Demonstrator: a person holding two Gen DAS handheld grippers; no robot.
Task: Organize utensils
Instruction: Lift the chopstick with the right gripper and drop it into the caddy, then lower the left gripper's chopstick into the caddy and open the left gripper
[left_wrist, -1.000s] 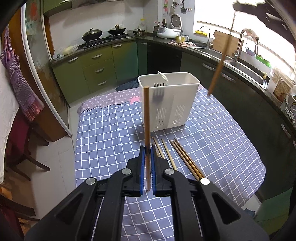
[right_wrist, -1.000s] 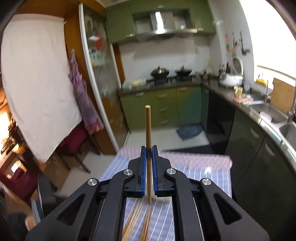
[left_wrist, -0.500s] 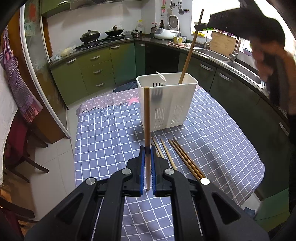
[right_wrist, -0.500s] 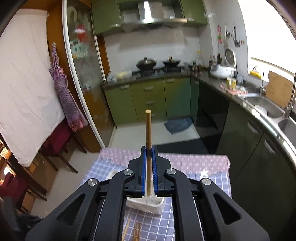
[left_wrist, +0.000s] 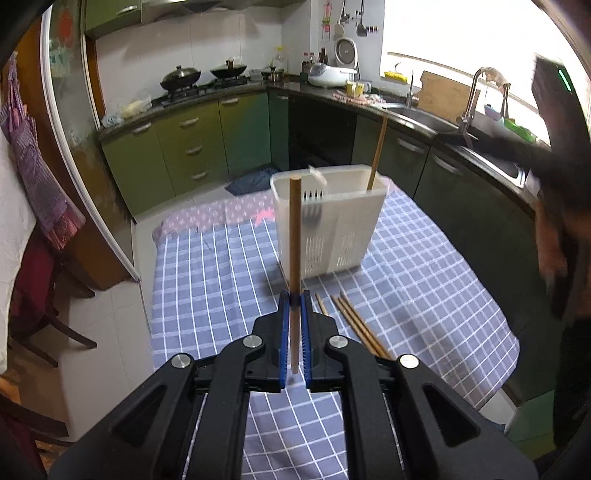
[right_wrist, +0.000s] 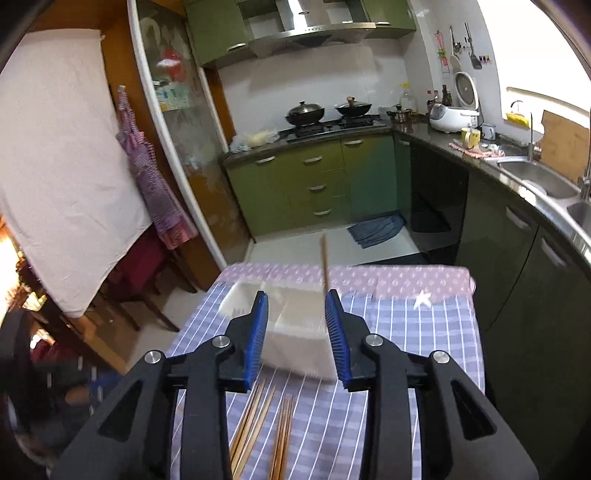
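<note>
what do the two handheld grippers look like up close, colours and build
Both match: the left gripper and the right gripper have matte black plastic linkage arms with cut-out slots, round silver pivot bolts, and narrow blue ribbed pads lining the fingers. No cables or markings show.

You face green cabinets (right_wrist: 314, 184) under a range hood (right_wrist: 306, 31), white tiled wall behind; bright window (left_wrist: 443, 37) above the sink (right_wrist: 539, 181) (right side).

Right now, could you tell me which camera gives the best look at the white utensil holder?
The left wrist view: the white utensil holder stands whole and sharp, a chopstick leaning inside. The right wrist view shows it blurred, partly behind the right gripper.
</note>
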